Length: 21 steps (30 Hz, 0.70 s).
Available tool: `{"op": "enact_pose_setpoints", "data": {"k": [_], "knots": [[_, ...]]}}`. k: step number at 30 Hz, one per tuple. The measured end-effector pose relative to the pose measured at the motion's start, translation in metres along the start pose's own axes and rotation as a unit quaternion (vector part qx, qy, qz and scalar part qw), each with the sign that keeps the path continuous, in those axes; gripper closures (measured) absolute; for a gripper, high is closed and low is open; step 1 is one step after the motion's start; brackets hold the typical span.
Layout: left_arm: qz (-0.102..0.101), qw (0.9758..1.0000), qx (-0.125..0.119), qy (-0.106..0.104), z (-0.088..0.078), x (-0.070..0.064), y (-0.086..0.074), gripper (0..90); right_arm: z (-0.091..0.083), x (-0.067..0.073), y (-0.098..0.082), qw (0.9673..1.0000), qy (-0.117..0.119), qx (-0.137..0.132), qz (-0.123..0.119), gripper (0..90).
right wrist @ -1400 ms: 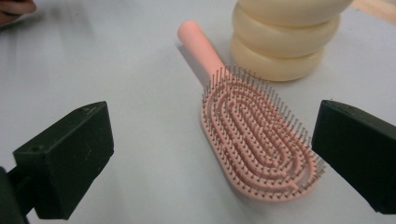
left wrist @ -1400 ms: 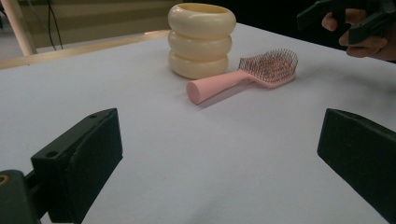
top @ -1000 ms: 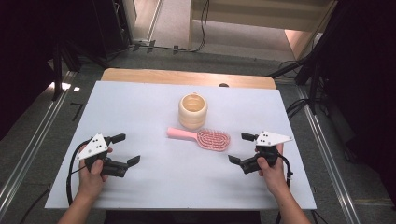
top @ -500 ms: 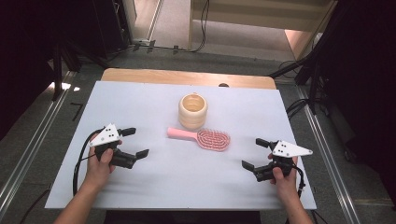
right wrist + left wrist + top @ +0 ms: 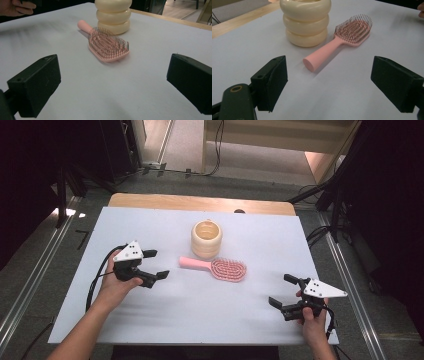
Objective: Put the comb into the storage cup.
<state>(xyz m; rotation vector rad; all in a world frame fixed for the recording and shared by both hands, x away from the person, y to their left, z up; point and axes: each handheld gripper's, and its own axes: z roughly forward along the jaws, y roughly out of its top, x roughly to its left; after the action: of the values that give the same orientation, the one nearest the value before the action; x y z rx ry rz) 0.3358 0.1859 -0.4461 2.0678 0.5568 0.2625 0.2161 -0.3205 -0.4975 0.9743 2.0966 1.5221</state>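
Left gripper has just been closing a bit but is still wide, nothing between, pointed at the pink hairbrush beside what's probably a cream ribbed cup; right gripper gapes empty too.

White-topped table, grey floor, dark surroundings

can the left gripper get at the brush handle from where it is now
Probably yes: the left gripper is open with nothing between its jaws, pointing at the pink brush's handle, with bare table between. The cream cup stands just behind.
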Motion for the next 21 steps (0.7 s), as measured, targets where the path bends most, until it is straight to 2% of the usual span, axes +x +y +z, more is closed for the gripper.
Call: {"op": "enact_pose_setpoints", "data": {"k": [4,8,9,13,17,21], "knots": [[0.003,0.9997,0.024,-0.003,0.01,0.003,0.008,26.5,-0.004,-0.003,-0.005,1.0,-0.004,-0.003,0.001,0.0],[0.009,0.9987,0.051,-0.001,0.022,0.008,0.014,44.4,-0.009,-0.006,-0.008,0.9999,-0.008,-0.01,0.006,0.0],[0.01,0.9983,0.058,-0.007,0.026,0.009,0.015,51.5,-0.01,-0.007,-0.009,0.9999,-0.01,-0.01,0.005,0.0],[0.024,0.9961,0.085,-0.002,0.039,0.014,0.02,68.9,-0.014,-0.01,-0.012,0.9997,-0.014,-0.016,0.009,0.0],[0.041,0.9928,0.113,0.006,0.05,0.022,0.026,90.0,-0.016,-0.012,-0.015,0.9996,-0.017,-0.018,0.01,0.0],[0.051,0.9892,0.138,-0.002,0.061,0.028,0.031,90.0,-0.016,-0.013,-0.015,0.9996,-0.016,-0.02,0.009,0.0]]}}
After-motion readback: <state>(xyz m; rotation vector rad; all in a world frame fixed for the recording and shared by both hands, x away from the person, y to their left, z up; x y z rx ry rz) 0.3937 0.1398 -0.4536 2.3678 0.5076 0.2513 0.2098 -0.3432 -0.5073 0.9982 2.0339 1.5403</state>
